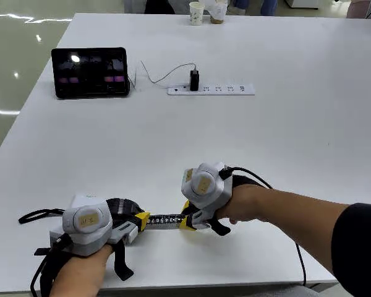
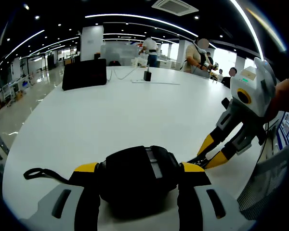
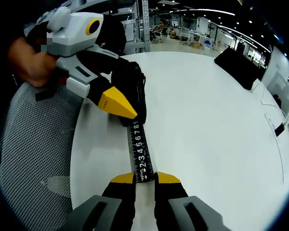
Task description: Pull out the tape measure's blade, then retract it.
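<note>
A black tape measure (image 2: 137, 179) lies near the table's front edge, held between the yellow-tipped jaws of my left gripper (image 2: 139, 168). In the head view the tape measure (image 1: 125, 208) sits beside the left gripper (image 1: 142, 219). Its numbered blade (image 3: 138, 150) is drawn out a short way and runs toward my right gripper (image 3: 144, 178), whose jaws are shut on the blade's end. The blade (image 1: 166, 219) spans the gap to the right gripper (image 1: 187, 223) in the head view. A black wrist strap (image 1: 40, 215) trails left of the case.
A dark tablet (image 1: 90, 72) stands at the back left of the white table (image 1: 247, 136). A white power strip (image 1: 211, 90) with a black plug and cable lies behind the middle. Paper cups (image 1: 197, 13) stand at the far edge. A mesh chair (image 3: 38, 144) is beside the table.
</note>
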A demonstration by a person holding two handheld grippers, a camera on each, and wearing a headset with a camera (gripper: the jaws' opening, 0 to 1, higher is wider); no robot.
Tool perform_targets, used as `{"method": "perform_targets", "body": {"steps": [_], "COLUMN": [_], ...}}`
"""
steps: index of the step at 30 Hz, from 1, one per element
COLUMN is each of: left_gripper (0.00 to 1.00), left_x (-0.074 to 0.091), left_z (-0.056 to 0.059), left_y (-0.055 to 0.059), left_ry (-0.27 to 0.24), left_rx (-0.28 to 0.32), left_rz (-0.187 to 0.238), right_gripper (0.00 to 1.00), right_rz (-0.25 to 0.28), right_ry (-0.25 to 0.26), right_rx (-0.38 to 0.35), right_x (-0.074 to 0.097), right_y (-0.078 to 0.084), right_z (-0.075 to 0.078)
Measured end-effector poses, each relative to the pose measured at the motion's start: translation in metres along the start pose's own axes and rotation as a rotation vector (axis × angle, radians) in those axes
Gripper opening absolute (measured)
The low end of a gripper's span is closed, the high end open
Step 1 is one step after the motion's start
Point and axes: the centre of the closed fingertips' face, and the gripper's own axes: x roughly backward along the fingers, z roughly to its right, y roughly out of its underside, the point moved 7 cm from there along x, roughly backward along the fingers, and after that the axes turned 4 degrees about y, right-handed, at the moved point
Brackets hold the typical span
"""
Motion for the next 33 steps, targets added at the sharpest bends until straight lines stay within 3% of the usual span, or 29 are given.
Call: {"method": "perform_targets", "body": {"steps": [33], "left_gripper": [0.60], "left_x": [0.000], "left_z": [-0.001], "left_y": [0.001], "left_ry": [0.002], "left_rx": [0.008], "left_rz": [0.003], "right_gripper": [0.11], "right_rz": [0.052], "right_ry": [0.002], "right_rx": [-0.001], "right_x": [-0.012], "right_y": [-0.017], "right_z": [-0.006]}}
